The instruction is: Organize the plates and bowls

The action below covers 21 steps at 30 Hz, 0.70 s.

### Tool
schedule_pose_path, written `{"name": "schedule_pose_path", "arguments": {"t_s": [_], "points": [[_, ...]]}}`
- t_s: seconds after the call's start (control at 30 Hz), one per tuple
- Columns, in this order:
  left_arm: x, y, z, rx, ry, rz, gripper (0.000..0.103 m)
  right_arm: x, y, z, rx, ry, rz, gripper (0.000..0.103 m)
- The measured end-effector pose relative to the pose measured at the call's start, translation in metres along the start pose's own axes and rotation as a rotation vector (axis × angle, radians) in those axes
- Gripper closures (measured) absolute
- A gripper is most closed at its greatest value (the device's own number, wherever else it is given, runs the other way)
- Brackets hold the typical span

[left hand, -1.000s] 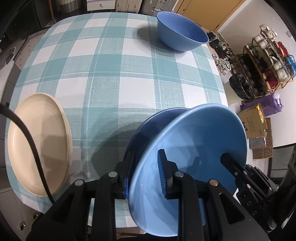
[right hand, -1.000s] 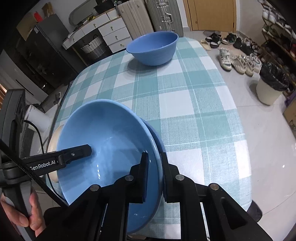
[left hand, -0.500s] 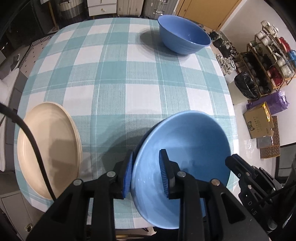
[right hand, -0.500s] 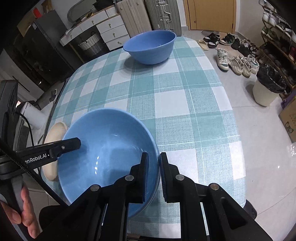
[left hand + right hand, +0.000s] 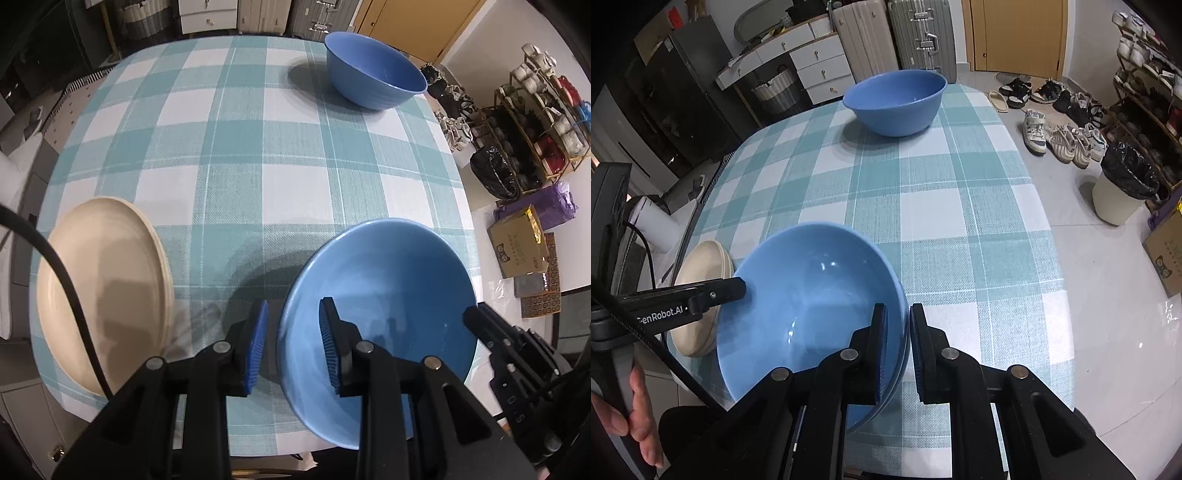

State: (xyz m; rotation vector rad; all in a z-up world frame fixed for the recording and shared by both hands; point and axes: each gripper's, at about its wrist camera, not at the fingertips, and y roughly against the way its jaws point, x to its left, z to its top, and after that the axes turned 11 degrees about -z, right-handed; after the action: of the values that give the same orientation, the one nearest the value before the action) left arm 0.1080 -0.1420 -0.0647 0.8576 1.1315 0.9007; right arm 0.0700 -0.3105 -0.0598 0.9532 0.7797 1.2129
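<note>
Sitting mouth-up near the table's (image 5: 240, 177) front edge with bare cloth stretching ahead, the near blue bowl (image 5: 380, 306) is having its rim straddled by the left gripper (image 5: 291, 343), just loosening (pads apart), while the right gripper (image 5: 897, 350) is pinching the opposite rim.

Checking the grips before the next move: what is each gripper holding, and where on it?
The right gripper pinches the near blue bowl at its rim. The left gripper straddles the opposite rim, jaws just opening, pads off it.
</note>
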Motion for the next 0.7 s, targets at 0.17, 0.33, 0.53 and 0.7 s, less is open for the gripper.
{"name": "schedule_pose_path", "arguments": {"t_s": [0.17,0.33,0.53,0.7], "points": [[0.003,-0.015,-0.006,0.045,0.003,-0.008,0.076,0.004,-0.004,-0.004,-0.007,0.019,-0.024,0.091],[0.011,-0.004,-0.007,-0.005,0.016,-0.024,0.076,-0.003,0.012,-0.002,-0.077,0.003,-0.003,0.091],[0.006,0.029,-0.018,-0.153,-0.047,0.012,0.057,-0.007,0.058,-0.007,-0.283,-0.038,0.071,0.063],[-0.006,0.061,-0.038,-0.288,-0.122,0.000,0.055,0.012,0.088,-0.023,-0.443,-0.003,0.063,0.051]]}}
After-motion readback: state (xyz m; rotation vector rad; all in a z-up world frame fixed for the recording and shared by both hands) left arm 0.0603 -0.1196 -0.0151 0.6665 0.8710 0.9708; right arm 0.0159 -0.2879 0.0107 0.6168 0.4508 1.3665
